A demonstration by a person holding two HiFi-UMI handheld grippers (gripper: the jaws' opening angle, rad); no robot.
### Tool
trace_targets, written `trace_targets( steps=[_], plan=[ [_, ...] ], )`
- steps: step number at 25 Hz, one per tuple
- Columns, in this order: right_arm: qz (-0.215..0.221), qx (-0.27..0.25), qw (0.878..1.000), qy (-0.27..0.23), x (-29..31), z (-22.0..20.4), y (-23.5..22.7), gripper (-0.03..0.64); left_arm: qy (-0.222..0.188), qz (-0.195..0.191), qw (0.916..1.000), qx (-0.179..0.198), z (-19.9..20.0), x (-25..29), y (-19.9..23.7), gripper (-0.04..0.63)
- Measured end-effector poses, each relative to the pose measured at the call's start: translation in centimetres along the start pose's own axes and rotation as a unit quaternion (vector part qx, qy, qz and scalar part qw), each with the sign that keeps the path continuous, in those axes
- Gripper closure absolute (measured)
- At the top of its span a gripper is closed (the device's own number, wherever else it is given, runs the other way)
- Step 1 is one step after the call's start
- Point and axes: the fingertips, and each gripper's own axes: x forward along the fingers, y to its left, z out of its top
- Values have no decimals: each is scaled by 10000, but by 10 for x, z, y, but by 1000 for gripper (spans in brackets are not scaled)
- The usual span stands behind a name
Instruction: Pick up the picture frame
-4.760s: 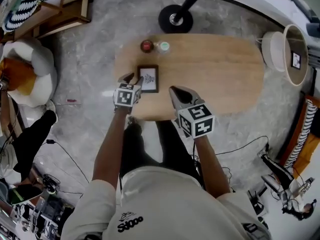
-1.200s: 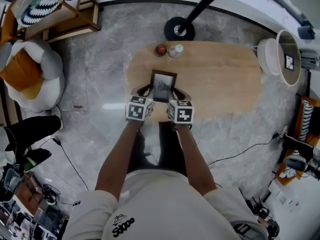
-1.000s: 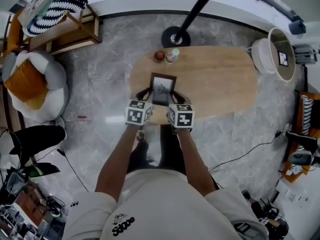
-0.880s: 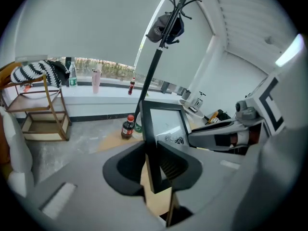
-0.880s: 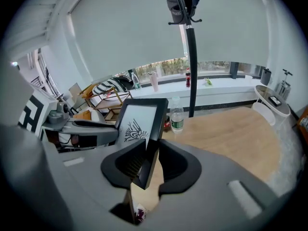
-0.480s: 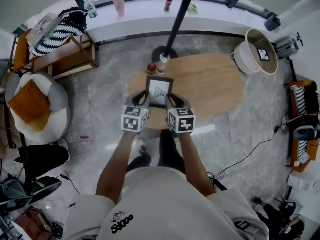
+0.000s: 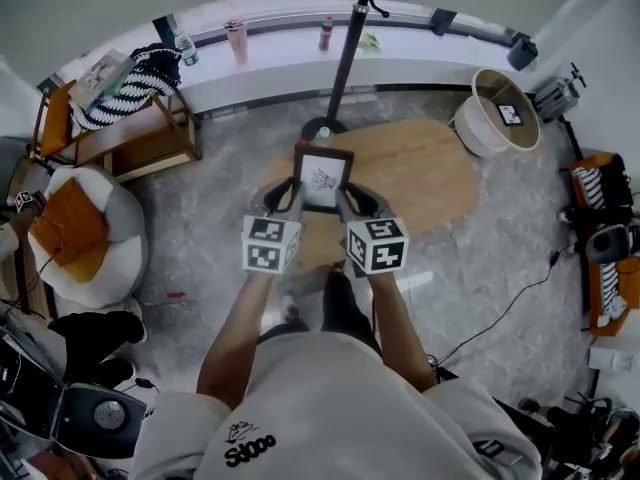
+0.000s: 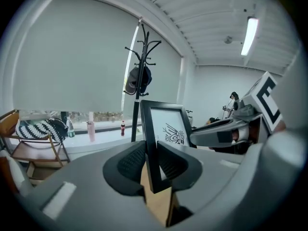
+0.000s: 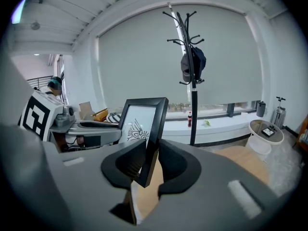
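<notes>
A black picture frame (image 7: 321, 178) with a white print of a dark figure hangs in the air above the wooden table (image 7: 420, 173), upright and facing me. My left gripper (image 7: 287, 196) is shut on its left edge and my right gripper (image 7: 345, 198) is shut on its right edge. In the left gripper view the picture frame (image 8: 163, 129) stands edge-on between the two dark pads (image 8: 131, 161). The right gripper view shows the picture frame (image 9: 143, 124) pinched near its lower corner, with the left gripper's marker cube behind it.
A coat stand (image 7: 347, 38) rises just behind the table. A white round side table (image 7: 497, 118) stands at the right, a wooden chair with a striped cushion (image 7: 130, 98) at the left. Bottles line the window ledge (image 7: 240, 33). A cable (image 7: 500, 313) crosses the floor.
Both grippers have risen together with the picture frame, lifting it well off the table. The view has widened, with the window ledge and coat stand coming into sight.
</notes>
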Motion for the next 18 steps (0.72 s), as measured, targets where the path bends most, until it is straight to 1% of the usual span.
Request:
trace_targets(
  steps=[3,7,13,18],
  plan=[
    [39,-118,9995,-299,-22,23,11,534,-323,20,9994,137,26,-19,-6,512],
    [78,-272,9973,-678,-53,53,23,535,-714,79,9966,412,63,-43,-16,514],
    [122,-485,9915,-1202,-100,92,39,537,-1265,151,9893,707,111,-84,-39,514],
    [118,-685,9858,-1527,-122,112,52,537,-1648,241,9814,956,132,-107,-46,514]
  ],
)
